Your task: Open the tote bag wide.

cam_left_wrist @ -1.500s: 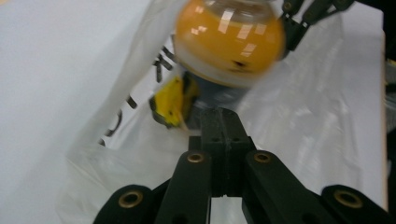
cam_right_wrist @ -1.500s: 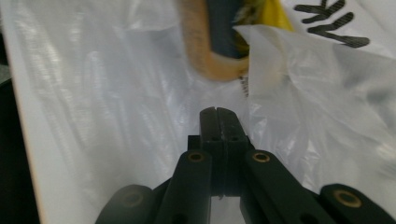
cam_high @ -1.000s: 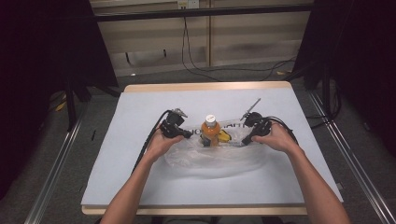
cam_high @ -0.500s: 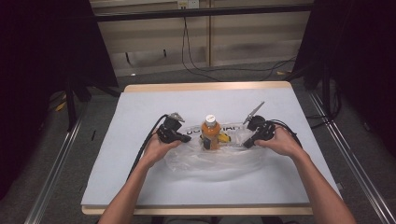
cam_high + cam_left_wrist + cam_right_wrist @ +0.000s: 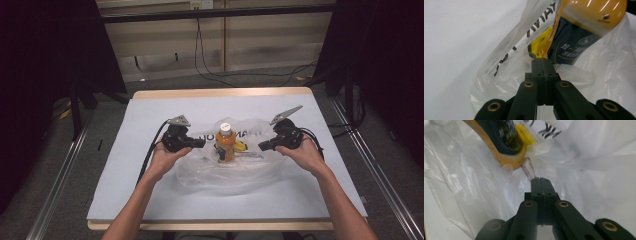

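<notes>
Clear plastic bag [image 5: 235, 170]: thin, limp, slippery; take it by the rim film. It lies between both grippers, holding an upright orange drink bottle [image 5: 226, 144]. Left gripper [image 5: 201, 143] and right gripper [image 5: 262, 146] each pinch bag film, jaws closed.

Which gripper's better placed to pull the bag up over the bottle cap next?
Roughly even, slight edge left: left gripper and right gripper both clamp the plastic bag, left nearer the bottle.
</notes>
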`<state>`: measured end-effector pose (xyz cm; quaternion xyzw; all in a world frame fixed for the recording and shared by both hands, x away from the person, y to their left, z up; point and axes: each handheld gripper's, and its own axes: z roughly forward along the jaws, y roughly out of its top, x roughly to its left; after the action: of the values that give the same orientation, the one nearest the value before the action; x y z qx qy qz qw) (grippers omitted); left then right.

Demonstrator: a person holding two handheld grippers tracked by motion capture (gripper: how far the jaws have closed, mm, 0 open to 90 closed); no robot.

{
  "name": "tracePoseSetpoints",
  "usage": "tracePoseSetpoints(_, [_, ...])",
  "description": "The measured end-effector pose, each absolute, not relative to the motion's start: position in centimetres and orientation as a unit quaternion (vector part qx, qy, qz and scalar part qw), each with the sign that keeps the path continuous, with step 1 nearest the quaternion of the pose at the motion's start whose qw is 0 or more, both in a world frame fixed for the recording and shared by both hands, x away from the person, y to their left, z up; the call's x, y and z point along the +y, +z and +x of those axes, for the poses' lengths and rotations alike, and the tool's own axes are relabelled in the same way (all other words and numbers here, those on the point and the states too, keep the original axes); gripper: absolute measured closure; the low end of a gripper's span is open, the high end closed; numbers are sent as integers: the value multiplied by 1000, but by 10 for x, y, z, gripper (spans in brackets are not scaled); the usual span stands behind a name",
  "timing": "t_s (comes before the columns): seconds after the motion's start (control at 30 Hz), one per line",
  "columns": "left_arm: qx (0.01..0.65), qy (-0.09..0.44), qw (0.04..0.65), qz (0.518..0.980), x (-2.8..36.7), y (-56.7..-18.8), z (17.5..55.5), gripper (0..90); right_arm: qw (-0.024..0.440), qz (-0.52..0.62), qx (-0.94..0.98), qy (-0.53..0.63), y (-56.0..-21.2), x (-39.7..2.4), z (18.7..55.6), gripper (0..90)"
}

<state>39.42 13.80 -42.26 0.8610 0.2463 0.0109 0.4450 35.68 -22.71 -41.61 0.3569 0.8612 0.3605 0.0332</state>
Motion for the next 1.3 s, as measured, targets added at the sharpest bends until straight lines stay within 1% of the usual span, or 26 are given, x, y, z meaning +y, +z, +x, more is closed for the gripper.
tracePoseSetpoints(0.03, [244, 10, 453, 858, 140, -420, 393, 900, 34, 358, 856, 372, -414, -230, 355, 900])
tracePoseSetpoints(0.27, [245, 34, 481, 841, 154, -413, 381, 900, 81, 369, 822, 425, -402, -240, 341, 900])
tracePoseSetpoints(0.33, [247, 41, 491, 834, 162, -413, 376, 900, 97, 375, 811, 438, -401, -244, 336, 900])
tracePoseSetpoints(0.5, [261, 55, 513, 816, 184, -416, 362, 900, 118, 393, 778, 475, -401, -258, 317, 900])
tracePoseSetpoints(0.67, [269, 66, 518, 809, 200, -420, 346, 900, 140, 400, 759, 494, -405, -266, 297, 900])
tracePoseSetpoints(0.73, [270, 62, 523, 806, 203, -420, 339, 900, 152, 401, 753, 499, -405, -268, 289, 900])
tracePoseSetpoints(0.83, [267, 71, 517, 810, 209, -421, 328, 900, 165, 402, 750, 499, -405, -271, 276, 900])
tracePoseSetpoints(1.0, [278, 78, 523, 802, 218, -424, 312, 900, 175, 407, 743, 501, -412, -278, 255, 900])
tracePoseSetpoints(1.07, [280, 83, 525, 799, 219, -425, 306, 900, 165, 411, 737, 510, -415, -280, 249, 900])
tracePoseSetpoints(1.13, [286, 73, 533, 793, 221, -429, 300, 900, 170, 416, 733, 511, -418, -282, 243, 900])
tracePoseSetpoints(1.17, [288, 74, 534, 792, 222, -432, 297, 856, 173, 413, 735, 510, -419, -283, 239, 882])
tracePoseSetpoints(1.2, [296, 82, 529, 791, 222, -435, 294, 718, 180, 413, 733, 510, -421, -283, 235, 793])
tracePoseSetpoints(1.23, [297, 78, 528, 792, 222, -437, 292, 638, 189, 421, 723, 515, -422, -285, 232, 697])
tracePoseSetpoints(1.27, [291, 76, 529, 794, 222, -439, 291, 660, 185, 428, 713, 524, -424, -286, 230, 609])
tracePoseSetpoints(1.3, [290, 75, 530, 793, 222, -440, 290, 633, 186, 432, 706, 529, -425, -287, 229, 495])
